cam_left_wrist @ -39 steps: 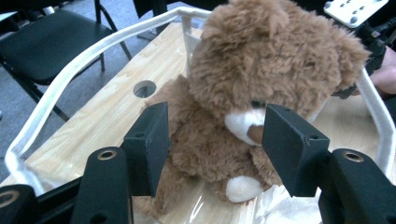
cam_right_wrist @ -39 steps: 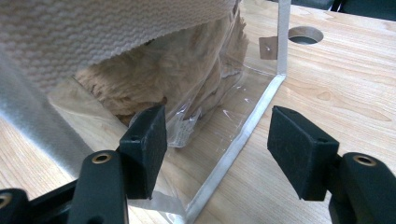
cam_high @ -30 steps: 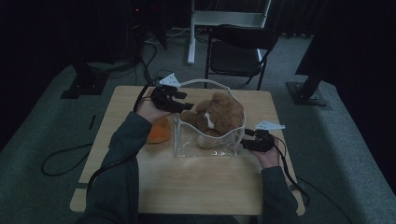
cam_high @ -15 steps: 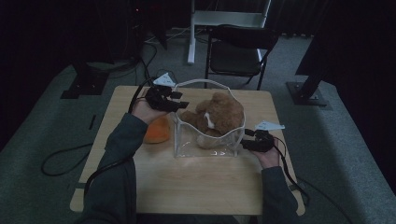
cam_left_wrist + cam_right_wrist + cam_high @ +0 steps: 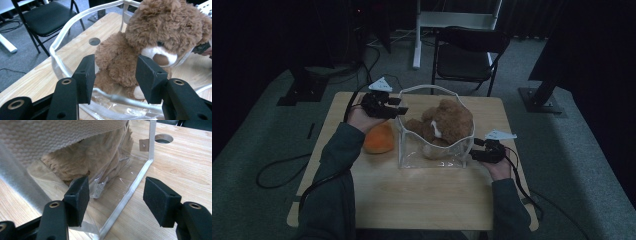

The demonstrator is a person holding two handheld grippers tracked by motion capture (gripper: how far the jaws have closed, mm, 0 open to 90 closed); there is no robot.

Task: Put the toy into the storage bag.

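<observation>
The teddy bear (image 5: pixel 150 47) sits in the clear bag (image 5: pixel 432 159) — the left gripper (image 5: pixel 116 75), jaws half-wide and just closing on nothing, is lined up on it; the right gripper (image 5: pixel 116 200), wide, is parked at the bag's corner — a squeeze on the plush comes next.

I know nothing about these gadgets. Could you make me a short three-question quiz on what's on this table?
1. True or false: the teddy bear sits inside the clear bag.
2. What lies on the table beside the bag, under the left forearm? A) an orange soft thing B) a blue cup C) a book
3. Is the left hand-held gripper clamped on the bear?

Key: 1. True. 2. A, the orange soft thing. 3. No: its jaws have just been closing, yet they stand apart at the bag's rim, with the bear beyond them.
</observation>
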